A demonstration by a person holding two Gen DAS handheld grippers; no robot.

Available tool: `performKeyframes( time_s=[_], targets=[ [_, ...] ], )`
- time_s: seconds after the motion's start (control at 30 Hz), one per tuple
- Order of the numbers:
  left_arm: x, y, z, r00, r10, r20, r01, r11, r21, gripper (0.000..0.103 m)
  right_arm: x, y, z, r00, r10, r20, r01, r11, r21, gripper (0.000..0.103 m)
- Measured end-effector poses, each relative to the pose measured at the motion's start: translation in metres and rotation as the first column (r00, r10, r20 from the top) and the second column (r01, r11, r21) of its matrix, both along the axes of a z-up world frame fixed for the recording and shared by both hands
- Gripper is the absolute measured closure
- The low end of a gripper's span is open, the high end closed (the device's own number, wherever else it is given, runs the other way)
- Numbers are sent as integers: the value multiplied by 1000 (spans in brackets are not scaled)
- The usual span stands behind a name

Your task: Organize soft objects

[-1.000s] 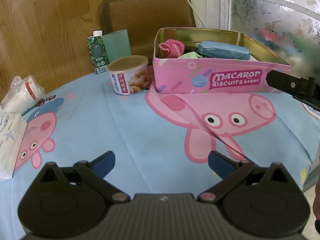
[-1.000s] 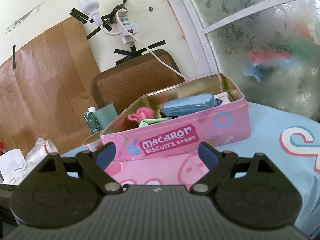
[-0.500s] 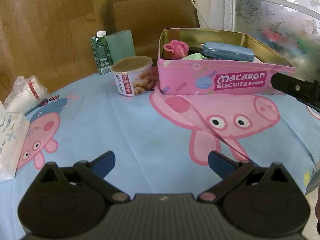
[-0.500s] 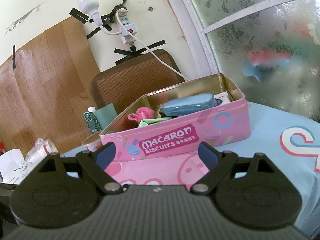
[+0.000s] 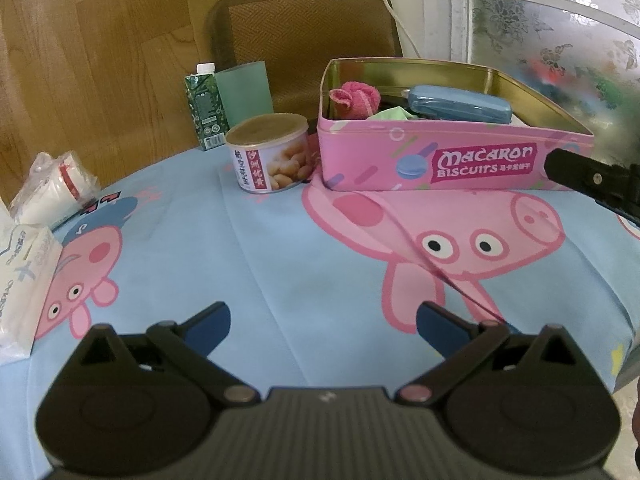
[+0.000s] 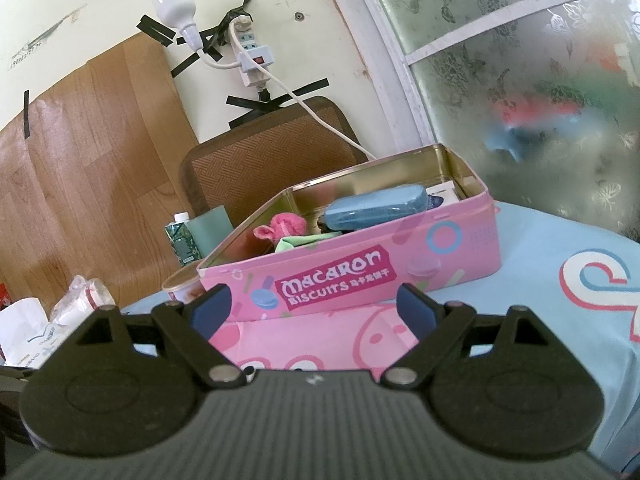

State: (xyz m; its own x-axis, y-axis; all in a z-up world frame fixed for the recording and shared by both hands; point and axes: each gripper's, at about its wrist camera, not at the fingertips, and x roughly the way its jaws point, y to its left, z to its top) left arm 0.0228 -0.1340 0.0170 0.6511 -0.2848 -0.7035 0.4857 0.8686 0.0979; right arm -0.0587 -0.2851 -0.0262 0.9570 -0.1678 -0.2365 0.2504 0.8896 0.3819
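Two grippers, my left gripper [image 5: 323, 316] and right gripper [image 6: 311, 306], hang spread and empty since the soft pieces already sit in the biscuit tin [image 5: 440, 160] near the tabletop's far edge.

A can [image 5: 272, 152] of nuts stands on the desk [image 5: 260, 260], just beside a green carton [image 5: 206, 110] and a pale green cup [image 5: 245, 90]. A tissue pack [image 5: 24, 280] and a plastic bag [image 5: 52, 188] lie at the left edge. Behind are a brown chair [image 5: 304, 36], a power strip [image 6: 254, 56] and a bulb [image 6: 176, 4].
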Motion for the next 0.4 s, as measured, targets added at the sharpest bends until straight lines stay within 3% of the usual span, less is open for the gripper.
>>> performKeyframes(
  time_s=[0.4],
  targets=[
    [-4,2,5,1000,-12,28,13,1000,-26,0,1,0,-1,1000,2,0,-2,1000,-4,11]
  ],
)
